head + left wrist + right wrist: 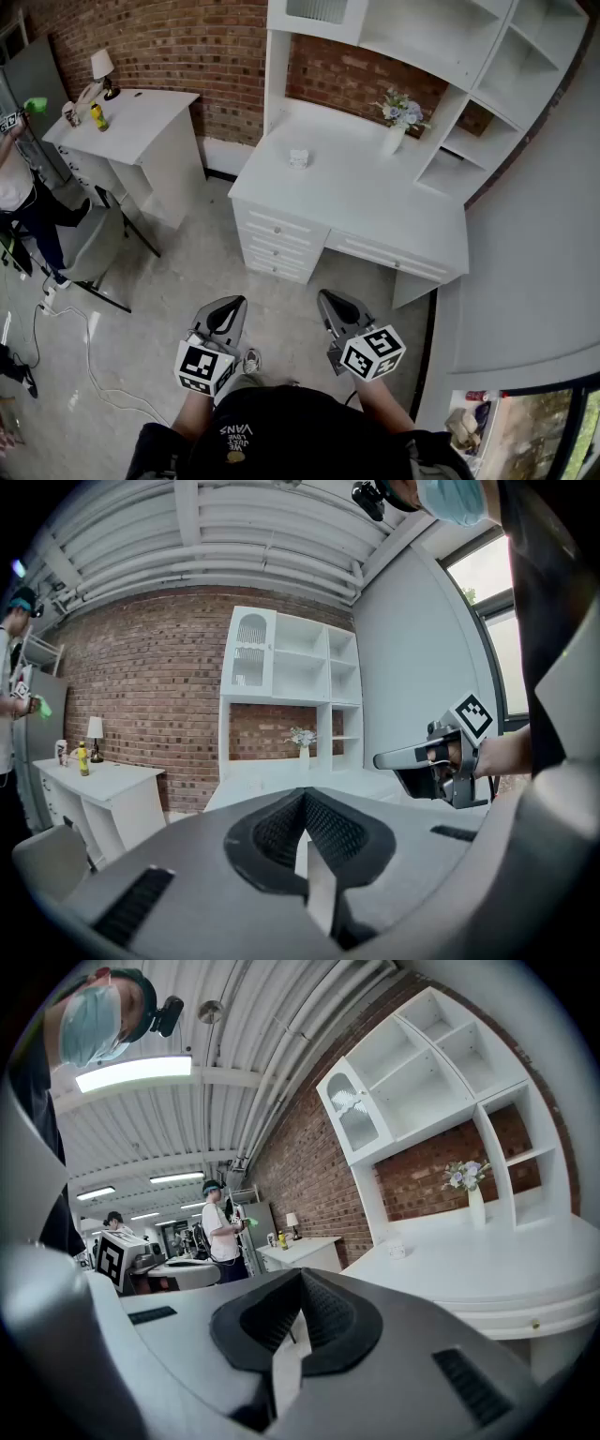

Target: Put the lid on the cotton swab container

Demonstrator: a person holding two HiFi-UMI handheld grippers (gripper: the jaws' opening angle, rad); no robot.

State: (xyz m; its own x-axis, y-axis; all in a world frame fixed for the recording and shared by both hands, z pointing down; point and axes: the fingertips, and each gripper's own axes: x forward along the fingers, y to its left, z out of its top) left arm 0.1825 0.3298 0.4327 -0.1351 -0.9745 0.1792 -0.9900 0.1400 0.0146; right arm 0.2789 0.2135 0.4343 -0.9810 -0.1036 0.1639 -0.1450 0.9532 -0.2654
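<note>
A small white container point(298, 157) stands alone on the white desk point(356, 202), toward its back left; in the right gripper view the container point(397, 1252) is a tiny white box far off. I cannot make out a separate lid. My left gripper point(228, 307) and right gripper point(335, 304) hang side by side over the floor in front of the desk drawers, well short of the container. Both are shut with nothing between the jaws. The left gripper view shows its own jaws point(305, 806) pressed together and the right gripper point(417, 757) beside it.
A vase of flowers point(397, 124) stands at the desk's back right under the white shelf unit point(441, 42). A second white desk point(136, 127) with a lamp and bottles, a grey chair point(89, 246), a person point(17, 192) and floor cables point(89, 361) are to the left.
</note>
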